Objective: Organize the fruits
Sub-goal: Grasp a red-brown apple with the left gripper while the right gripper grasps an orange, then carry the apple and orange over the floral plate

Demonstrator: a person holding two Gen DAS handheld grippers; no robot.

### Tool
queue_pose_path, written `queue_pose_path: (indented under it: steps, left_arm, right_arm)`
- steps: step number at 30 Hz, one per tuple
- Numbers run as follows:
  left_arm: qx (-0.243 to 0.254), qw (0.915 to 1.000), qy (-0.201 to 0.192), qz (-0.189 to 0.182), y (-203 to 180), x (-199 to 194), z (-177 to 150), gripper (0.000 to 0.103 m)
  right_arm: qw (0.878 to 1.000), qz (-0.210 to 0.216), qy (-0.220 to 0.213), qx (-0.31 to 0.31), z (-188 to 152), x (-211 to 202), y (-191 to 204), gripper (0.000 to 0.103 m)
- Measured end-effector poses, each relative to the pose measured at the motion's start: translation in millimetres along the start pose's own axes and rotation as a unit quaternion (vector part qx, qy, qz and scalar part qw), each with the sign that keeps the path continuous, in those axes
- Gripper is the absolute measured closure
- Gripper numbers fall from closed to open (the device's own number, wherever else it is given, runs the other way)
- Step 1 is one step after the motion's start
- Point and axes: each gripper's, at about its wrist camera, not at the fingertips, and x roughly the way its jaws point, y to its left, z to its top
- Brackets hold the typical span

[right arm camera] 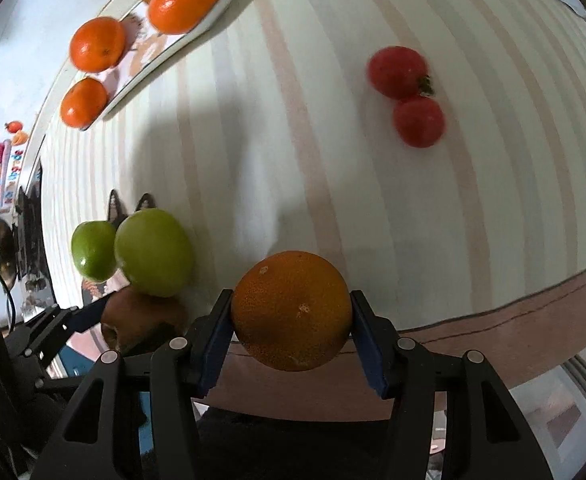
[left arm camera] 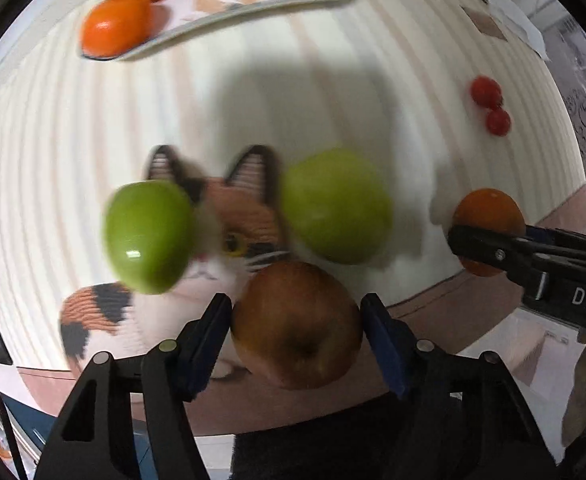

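Fruits lie spread over a cream cloth w/ pale pink stripes [right arm camera: 373, 208]. Left gripper [left arm camera: 296, 322] has its blue pads either side of a round reddish-brown apple [left arm camera: 297, 326], dull skin, dark dimple facing the lens; pads press both flanks, so jaws are narrowed onto it. Apple sits at the near edge of a cat-picture mat [left arm camera: 237, 216], calico face, pointed ears. Two smooth green apples on that mat: one glossy, left [left arm camera: 149, 236], one paler, right [left arm camera: 335, 206], both blurred. Right gripper [right arm camera: 291, 312] clamps a round dimpled orange [right arm camera: 291, 310], darker & rougher than the rest, pads tight on its sides, near the cloth's front edge. In the left wrist view that orange [left arm camera: 489, 210] shows at right, held by the other tool's black finger. Two small red tomatoes [right arm camera: 407, 94] touch each other, well apart to the right, one w/ a green stalk. Far end: patterned oval plate [right arm camera: 213, 8] carrying three bright smooth tangerines [right arm camera: 183, 2] & a brownish fruit behind, partly hidden.
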Motion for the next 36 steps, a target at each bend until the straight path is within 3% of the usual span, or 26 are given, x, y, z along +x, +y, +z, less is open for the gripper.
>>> queue_pose_path:
  steps: [3,6,14,17,23,27,32,36]
  left_arm:
    - [-0.018,0.9998,0.002,0.013,14,5,-1,0.038]
    - [-0.035,0.9994,0.001,0.000,21,6,-2,0.038]
    - [-0.037,0.9993,-0.009,0.000,26,4,-7,0.038]
    - [-0.035,0.9992,-0.021,0.000,33,-5,-9,0.039]
    - [-0.028,0.9964,-0.078,-0.013,42,-67,-4,0.039]
    - [-0.059,0.9907,-0.112,-0.049,68,-106,25,0.039]
    - [-0.118,0.9808,-0.141,-0.067,113,-142,90,0.038]
    - [-0.158,0.9759,-0.124,-0.085,144,-138,136,0.038]
  right_arm:
    - [1.000,-0.001,0.010,-0.022,4,3,7,0.044]
    - [0.999,-0.024,0.012,-0.042,7,10,17,0.044]
    - [0.998,-0.047,0.016,-0.050,12,15,27,0.043]
    - [0.998,-0.043,0.003,-0.052,12,15,31,0.045]
    - [0.997,-0.027,-0.039,-0.060,25,-13,43,0.045]
    - [0.995,0.019,-0.075,-0.057,54,-39,58,0.045]
    - [0.991,0.066,-0.101,-0.054,100,-50,90,0.045]
    - [0.989,0.090,-0.109,-0.052,146,-48,118,0.045]
